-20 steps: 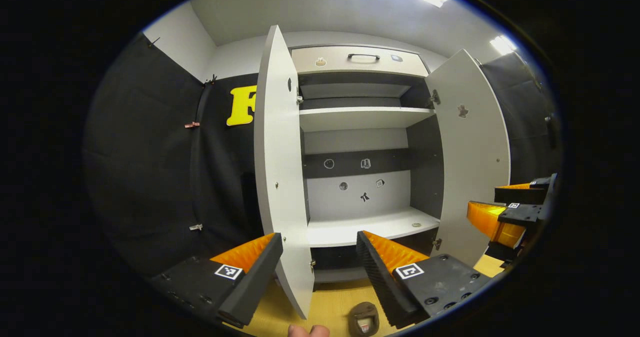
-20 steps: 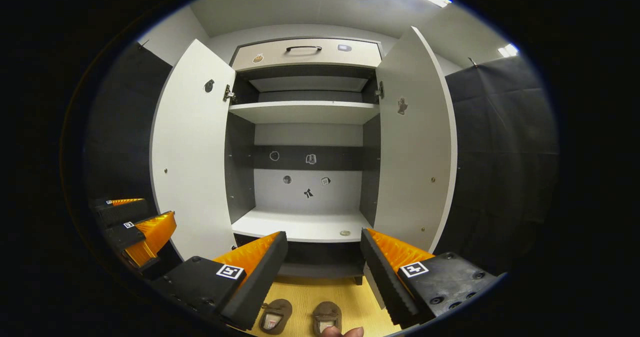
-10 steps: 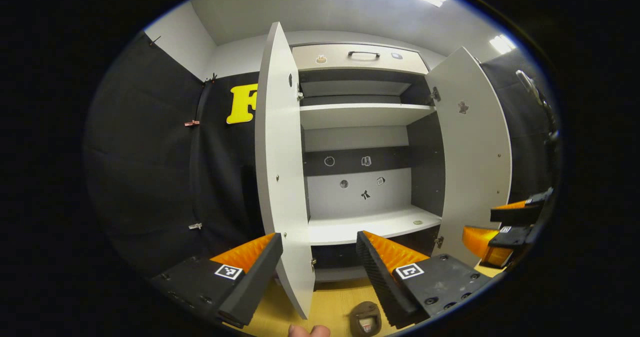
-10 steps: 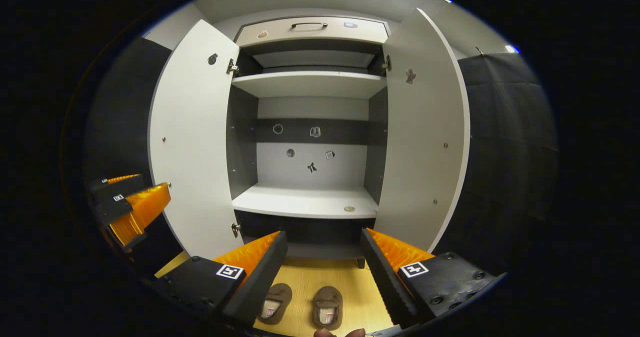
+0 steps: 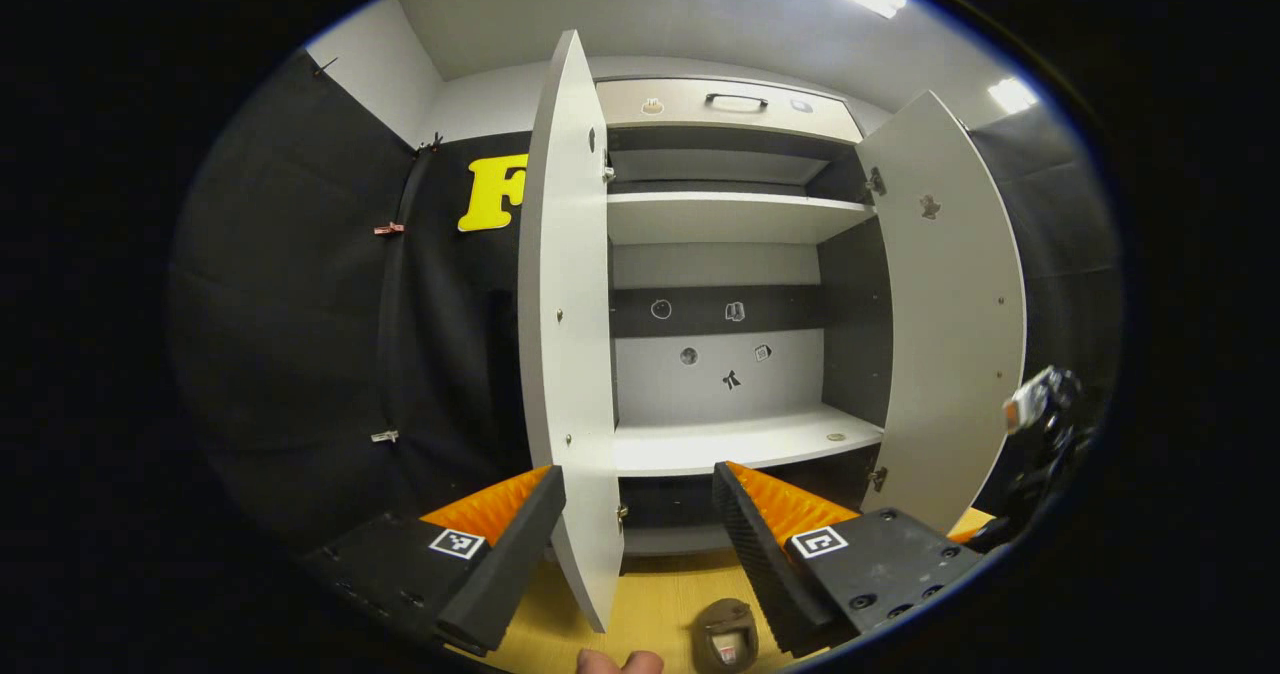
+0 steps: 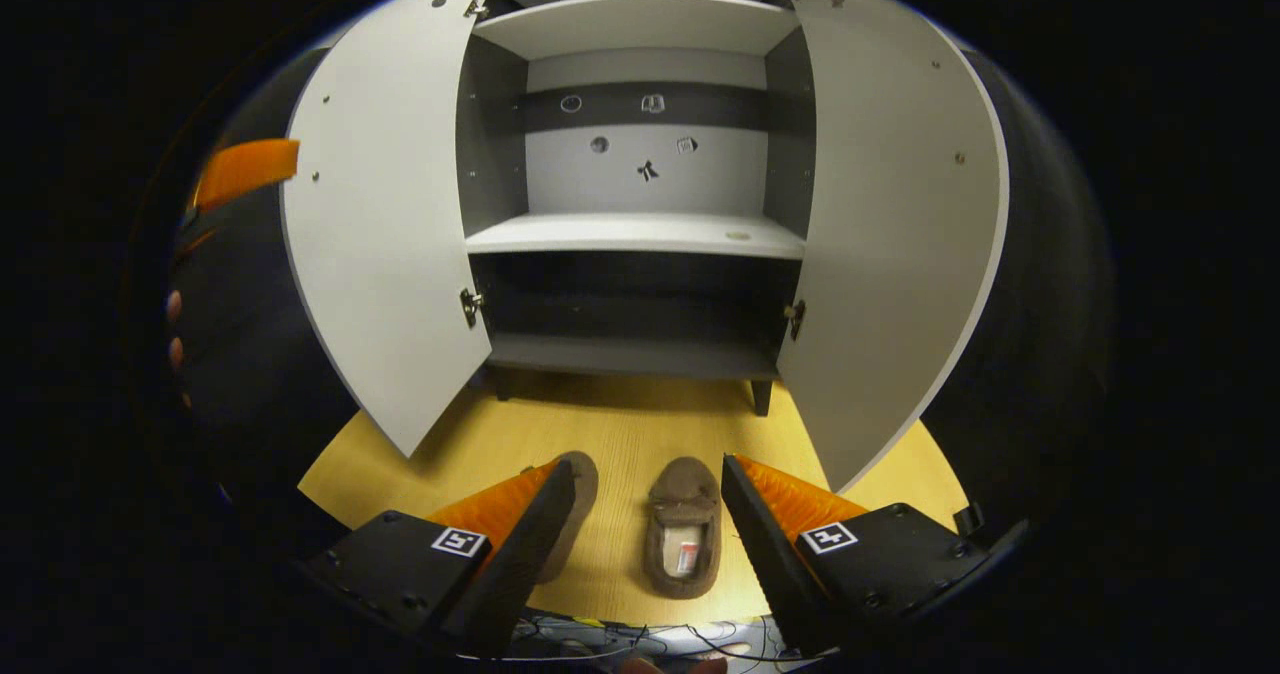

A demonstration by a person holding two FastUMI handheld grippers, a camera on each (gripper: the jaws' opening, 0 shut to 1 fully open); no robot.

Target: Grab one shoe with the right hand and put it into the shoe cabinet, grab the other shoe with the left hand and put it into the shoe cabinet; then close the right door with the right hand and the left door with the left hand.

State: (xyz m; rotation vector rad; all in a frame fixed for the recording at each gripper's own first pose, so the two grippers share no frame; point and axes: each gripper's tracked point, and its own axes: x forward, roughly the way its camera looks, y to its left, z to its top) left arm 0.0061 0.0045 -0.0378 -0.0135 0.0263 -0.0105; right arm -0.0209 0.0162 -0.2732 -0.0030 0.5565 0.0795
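Below, pale wooden floor (image 6: 620,434) (two slippers (image 6: 684,539)) before open cabinet (image 6: 640,234).

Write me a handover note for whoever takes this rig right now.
Right gripper: open, empty, tilted down over the two shoes on the floor.
Left gripper: open, empty, facing the cabinet.
Shoes: right shoe between the right gripper's fingers' line of sight, left shoe partly behind a finger; neither grasped.
Cabinet: left door and right door open, shelves bare.
Done: nothing. Left: both shoes in, both doors shut.
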